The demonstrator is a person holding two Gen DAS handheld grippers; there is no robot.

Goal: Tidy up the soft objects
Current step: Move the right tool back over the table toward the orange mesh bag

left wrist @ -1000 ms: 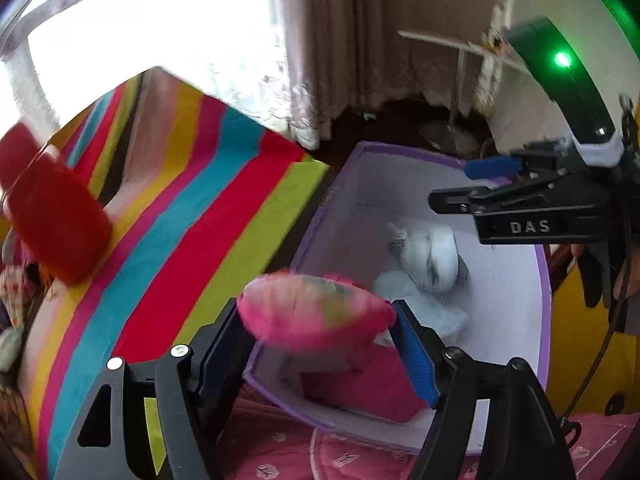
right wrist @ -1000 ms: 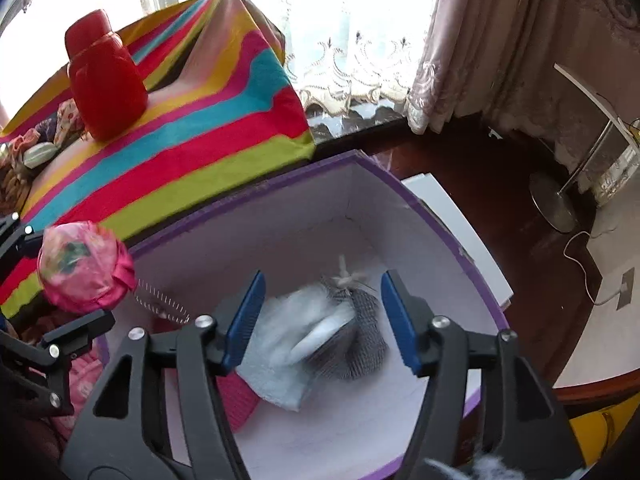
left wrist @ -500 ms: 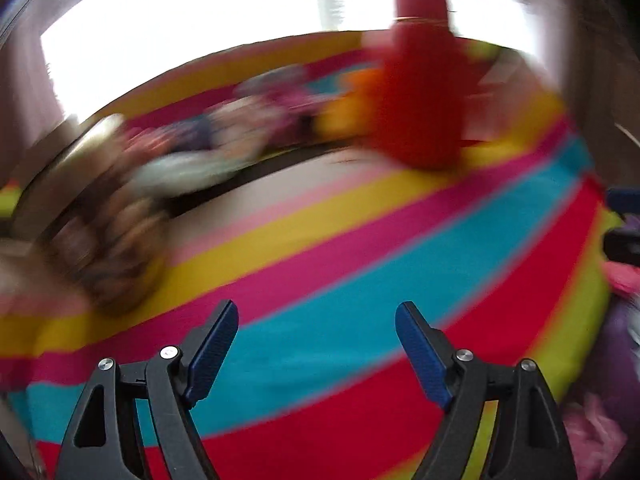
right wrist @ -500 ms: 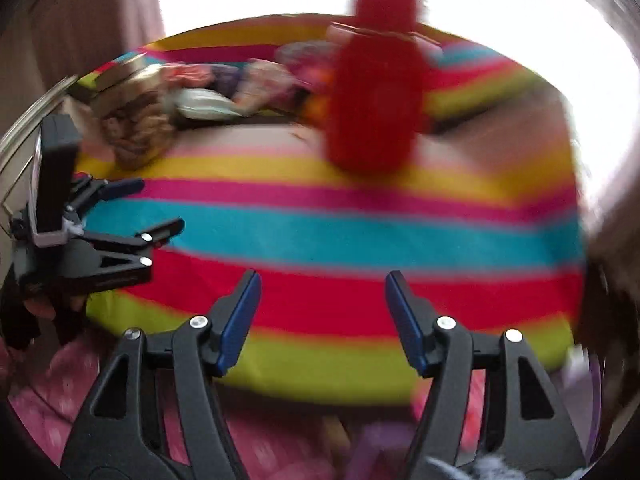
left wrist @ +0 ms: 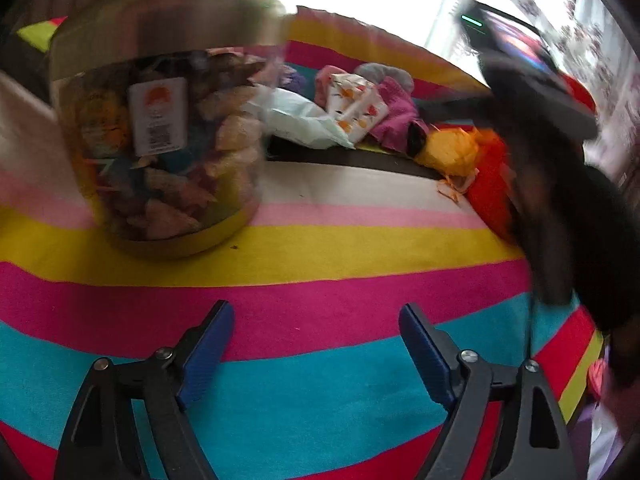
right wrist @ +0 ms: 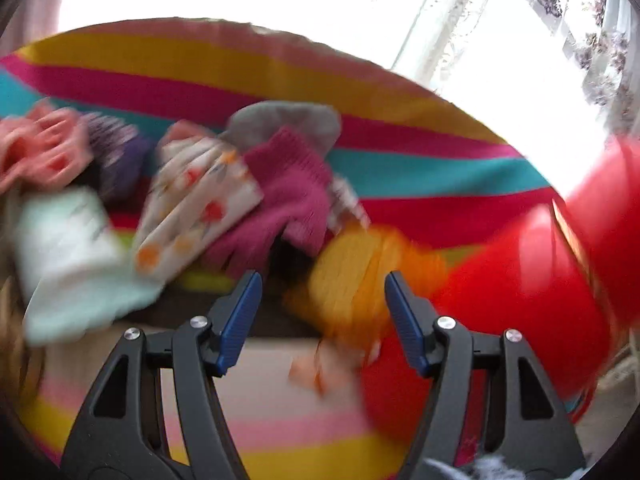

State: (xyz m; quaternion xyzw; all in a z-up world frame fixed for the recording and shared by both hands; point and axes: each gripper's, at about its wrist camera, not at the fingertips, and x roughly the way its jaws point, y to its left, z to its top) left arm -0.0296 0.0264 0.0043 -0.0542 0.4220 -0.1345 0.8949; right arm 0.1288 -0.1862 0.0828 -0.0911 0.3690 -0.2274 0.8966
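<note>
Yellow-orange and fluffy, the soft ball [right wrist: 352, 280] lies on the striped cloth [right wrist: 280, 412] just ahead of the right gripper [right wrist: 323, 316], whose jaws are spread and empty. A red container [right wrist: 500, 300] touches its right side (blurred). Behind lies a pile of soft fabrics [right wrist: 224, 196]. The left gripper [left wrist: 316, 344] is also spread, holding nothing, with a clear jar [left wrist: 160, 132] ahead on its left.

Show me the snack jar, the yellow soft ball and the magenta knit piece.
snack jar [left wrist: 160, 148], left wrist view, label area.
yellow soft ball [right wrist: 352, 280], right wrist view, its middle.
magenta knit piece [right wrist: 288, 184], right wrist view, ribbed centre.
</note>
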